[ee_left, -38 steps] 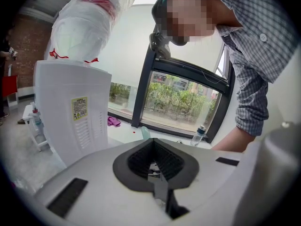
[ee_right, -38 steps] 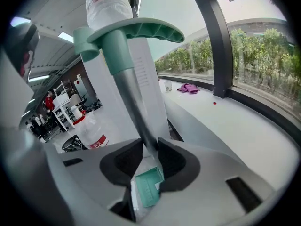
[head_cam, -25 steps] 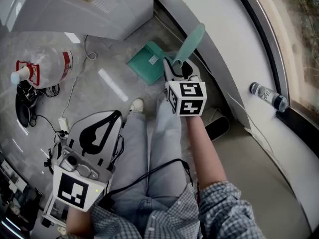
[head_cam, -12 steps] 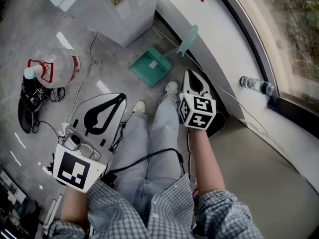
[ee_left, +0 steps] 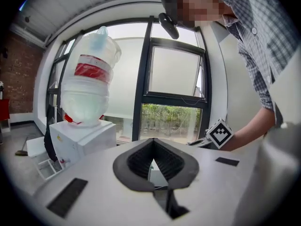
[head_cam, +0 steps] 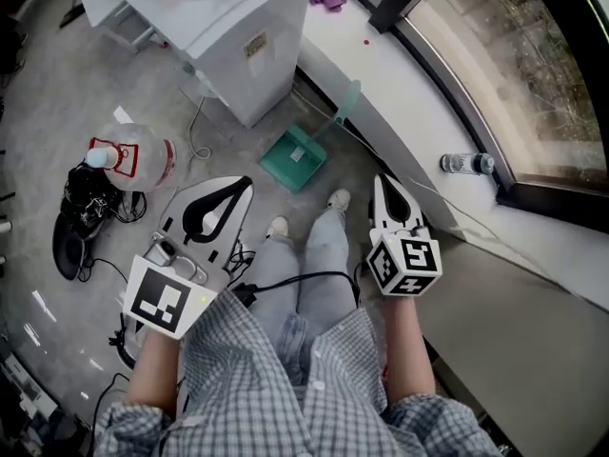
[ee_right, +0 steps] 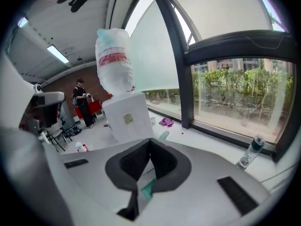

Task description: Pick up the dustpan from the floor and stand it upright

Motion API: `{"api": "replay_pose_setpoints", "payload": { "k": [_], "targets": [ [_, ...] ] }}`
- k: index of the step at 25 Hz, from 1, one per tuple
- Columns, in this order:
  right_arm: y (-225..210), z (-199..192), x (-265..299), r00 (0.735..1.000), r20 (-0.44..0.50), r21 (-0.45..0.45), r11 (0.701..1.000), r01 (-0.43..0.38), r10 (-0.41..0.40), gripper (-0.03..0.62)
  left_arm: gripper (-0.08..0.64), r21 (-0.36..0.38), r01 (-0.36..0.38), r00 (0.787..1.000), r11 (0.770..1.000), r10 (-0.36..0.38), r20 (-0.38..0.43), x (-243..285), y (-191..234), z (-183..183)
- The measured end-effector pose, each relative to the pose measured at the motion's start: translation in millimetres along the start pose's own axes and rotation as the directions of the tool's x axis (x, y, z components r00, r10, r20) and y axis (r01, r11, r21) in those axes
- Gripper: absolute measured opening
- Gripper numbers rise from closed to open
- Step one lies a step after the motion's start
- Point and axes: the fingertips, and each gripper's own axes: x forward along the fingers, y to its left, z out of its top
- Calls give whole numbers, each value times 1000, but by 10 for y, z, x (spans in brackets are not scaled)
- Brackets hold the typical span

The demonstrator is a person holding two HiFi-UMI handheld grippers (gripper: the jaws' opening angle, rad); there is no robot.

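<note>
The dustpan (head_cam: 295, 158) rests on the floor (head_cam: 57, 93), its handle (head_cam: 348, 101) against the window ledge (head_cam: 409, 93). We judge it light, stiff plastic; grip the handle. The left gripper (head_cam: 244, 183) is closed and empty; the right gripper (head_cam: 381, 178) has just closed on nothing.

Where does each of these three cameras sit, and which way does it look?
Head view: on the person's head, looking steeply down at the floor and the dustpan; legs, both forearms, left gripper and right gripper show.
Left gripper view: rides the left gripper, looking along its shut fingers toward the window; the person's shirt and right arm show.
Right gripper view: rides the right gripper, looking along its shut fingers toward the water dispenser; only its fingers show.
Shared: the water dispenser appears in all three.
</note>
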Motion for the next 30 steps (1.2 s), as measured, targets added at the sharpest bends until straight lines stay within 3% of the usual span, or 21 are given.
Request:
{"api": "replay_pose_setpoints", "payload": {
  "k": [6,12,20,27,30],
  "targets": [
    [1,400,-678,992,125,32,999,-4,0,8,6,-9,2,1000,1000,-1,22,-109,-144,247],
    [-107,583,-969,992,124,-17,1000,-7,9,8,7,-65,-1,999,998,4,47,-78,-331,385],
    [-183,804,-1193,992,117,-97,995,-29,40,8,7,-6,-34,995,999,34,96,2,-509,741],
    [-117,1033,-1167,980,183,-52,996,-69,77,8,6,46,-54,992,997,48,114,-28,-571,868],
    [-38,1121,-1173,975,202,-94,992,-80,98,8,6,38,-66,990,997,61,126,-50,-557,884]
  ]
}}
